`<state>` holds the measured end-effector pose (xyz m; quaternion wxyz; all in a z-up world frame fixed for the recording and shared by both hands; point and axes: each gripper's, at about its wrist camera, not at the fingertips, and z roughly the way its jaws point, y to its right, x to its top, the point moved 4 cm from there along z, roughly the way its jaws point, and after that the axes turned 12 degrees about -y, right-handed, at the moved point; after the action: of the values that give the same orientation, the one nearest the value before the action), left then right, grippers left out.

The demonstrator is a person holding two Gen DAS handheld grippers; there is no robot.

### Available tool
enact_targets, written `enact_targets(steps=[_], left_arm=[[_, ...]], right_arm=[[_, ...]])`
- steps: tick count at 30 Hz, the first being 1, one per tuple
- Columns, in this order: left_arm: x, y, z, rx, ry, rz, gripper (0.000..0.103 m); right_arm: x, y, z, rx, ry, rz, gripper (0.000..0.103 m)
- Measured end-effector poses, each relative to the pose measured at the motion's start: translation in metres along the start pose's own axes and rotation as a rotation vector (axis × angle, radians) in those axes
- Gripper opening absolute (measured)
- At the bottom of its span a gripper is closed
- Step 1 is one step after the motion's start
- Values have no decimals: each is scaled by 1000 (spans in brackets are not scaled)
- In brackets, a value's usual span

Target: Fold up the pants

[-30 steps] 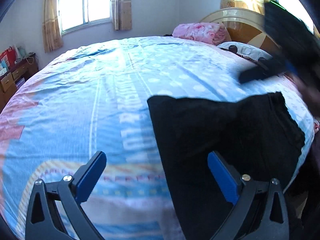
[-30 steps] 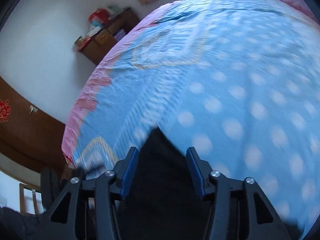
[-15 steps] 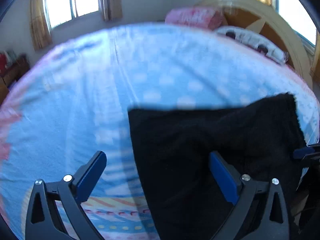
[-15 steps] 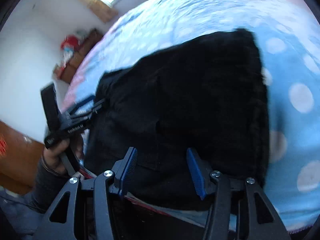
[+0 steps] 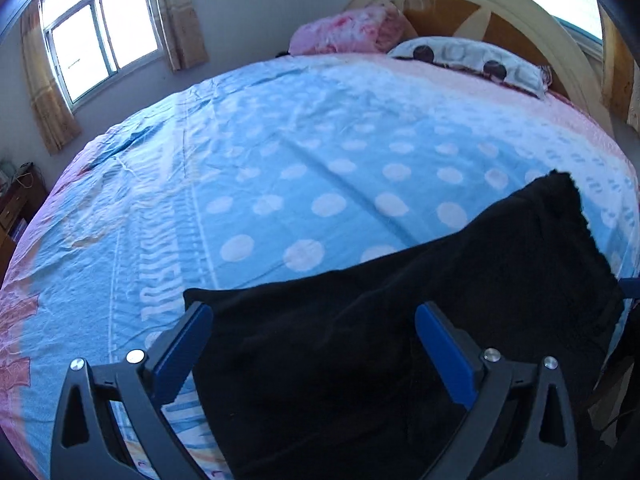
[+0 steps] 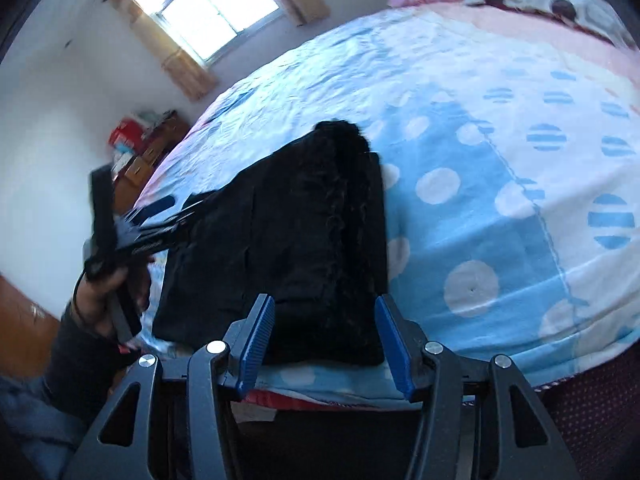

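Observation:
The black pants [image 5: 400, 328] lie folded into a flat rectangle on the blue polka-dot bedsheet [image 5: 280, 160], near the bed's front edge. My left gripper [image 5: 316, 344] is open, its jaws wide apart over the folded stack's left part, holding nothing. In the right wrist view the pants [image 6: 304, 232] lie just ahead of my right gripper [image 6: 324, 332], which is open and empty at the bed's edge. The left gripper [image 6: 160, 220] shows there in a hand at the pants' left side.
A pink pillow [image 5: 348, 32] and a white spotted pillow [image 5: 468, 56] lie against the wooden headboard [image 5: 500, 12]. A window [image 5: 100, 36] with curtains is on the far wall. A wooden dresser [image 6: 148, 148] with clutter stands beside the bed.
Both grippers have drawn back to the near edge of the folded pants. The right gripper swung from over the bare sheet to the pants' right end. Both stay open.

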<state>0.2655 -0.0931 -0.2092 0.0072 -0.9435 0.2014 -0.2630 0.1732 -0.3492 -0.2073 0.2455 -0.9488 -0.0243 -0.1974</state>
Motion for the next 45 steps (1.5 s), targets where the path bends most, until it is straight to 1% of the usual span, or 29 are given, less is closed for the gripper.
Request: enact_targets(steps=[3,5,7,8,9,10,12,14,15,17,20,21,24,28,30,31,32,33,34,37,39,40,41,42,43,44,45], left_arm=[[-1,-3,1,-23,-12,-22,103],[-1,-4,2,-31,-15,-28,103],[-1,-5,4,-31,-18,-31,103],[-1,-5,4,-34,-18,-33,103],[-1,-5,5,-36,-19,-36,103],[-1,-5,5,-37,-18,-37,103],[-1,-5,6,-37,-17,-36,103],[-1,-5,6,-39,-16,-35,103],[-1,-5,7,-40,-16,-35,103],[-1,-6,6,-43,-16,-34,103],[-1,-7,6,-45,-13,-33,103],[-1,-8,6,-45,-13,-33,103],[-1,-8,6,-46,-14,-36,103],[-1,-6,-3,-44,13,-32,103],[-1,-6,-1,-35,8,-26,103],[-2,-6,5,-34,-5,-25,103],[-2,-6,10,-34,-15,-23,103],[-3,-5,16,-36,-24,-14,103],[-2,-3,20,-28,-26,-5,103],[0,-3,17,-15,-24,-6,103],[-1,-6,8,-14,-22,-10,103],[-3,-9,2,-13,-10,-16,103],[-5,-11,-4,-16,7,-20,103],[-9,-13,-13,-17,28,-25,103],[-14,-15,-20,-15,42,-34,103],[-17,-16,-24,-24,50,-43,103],[-21,-17,-27,-38,55,-52,103]], right_arm=[[6,-2,-2,-32,31,-39,54],[10,-5,-7,-28,44,-62,54],[13,-9,-2,-26,20,-79,54],[14,-11,0,-32,8,-91,49],[13,-13,2,-24,-7,-105,42],[10,-16,2,-22,-15,-117,39],[6,-24,-2,-49,-7,-152,32],[2,-28,-3,-47,-26,-164,29],[2,-26,0,-72,-38,-159,29],[-1,-23,7,-83,-74,-153,25],[-7,-21,10,-91,-98,-158,24],[-7,-22,9,-100,-90,-163,18],[-3,-25,5,-105,-76,-175,11],[-5,-39,-6,-176,-94,-259,9],[-7,-38,-16,-213,-109,-271,8],[-8,-35,-16,-240,-122,-271,8],[-9,-28,-12,-288,-148,-266,8],[-10,-19,-4,-329,-171,-256,8],[-11,-9,8,-351,-194,-241,8],[-8,-3,16,-326,-203,-210,9],[-5,-2,7,-265,-215,-181,11],[-4,-1,-1,-239,-202,-157,14],[-2,1,-10,-226,-187,-129,30],[2,4,-22,-254,-161,-108,46],[6,5,-32,-289,-122,-103,47],[14,1,-46,-303,-50,-103,47],[21,-2,-51,-279,-17,-106,47]])
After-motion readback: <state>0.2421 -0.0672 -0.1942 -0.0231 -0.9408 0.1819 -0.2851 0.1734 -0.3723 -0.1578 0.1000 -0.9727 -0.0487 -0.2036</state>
